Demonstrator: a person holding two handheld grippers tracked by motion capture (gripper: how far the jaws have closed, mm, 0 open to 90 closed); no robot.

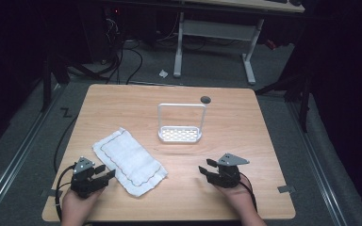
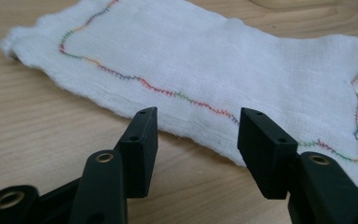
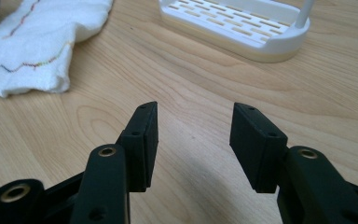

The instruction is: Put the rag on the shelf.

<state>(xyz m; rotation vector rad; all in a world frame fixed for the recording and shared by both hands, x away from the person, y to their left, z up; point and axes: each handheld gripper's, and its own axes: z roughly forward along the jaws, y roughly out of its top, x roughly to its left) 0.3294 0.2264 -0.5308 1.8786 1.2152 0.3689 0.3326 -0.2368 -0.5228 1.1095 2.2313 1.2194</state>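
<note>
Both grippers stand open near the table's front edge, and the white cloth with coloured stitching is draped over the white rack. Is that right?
Not quite. The cloth is not on the rack; it lies flat on the table, apart from the rack, as the high view shows. The left gripper and right gripper do stand open near the front edge.

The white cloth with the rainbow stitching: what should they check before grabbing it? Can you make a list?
1. White cloth with rainbow stitching lies flat on the wooden table: ok.
2. Left gripper jaws open, at the cloth's edge: ok.
3. Right gripper jaws open, nothing between them: ok.
4. White plastic rack with a tall handle stands apart from the cloth: ok.
5. Cloth gripped: not ok, neither gripper touches it yet.
</note>
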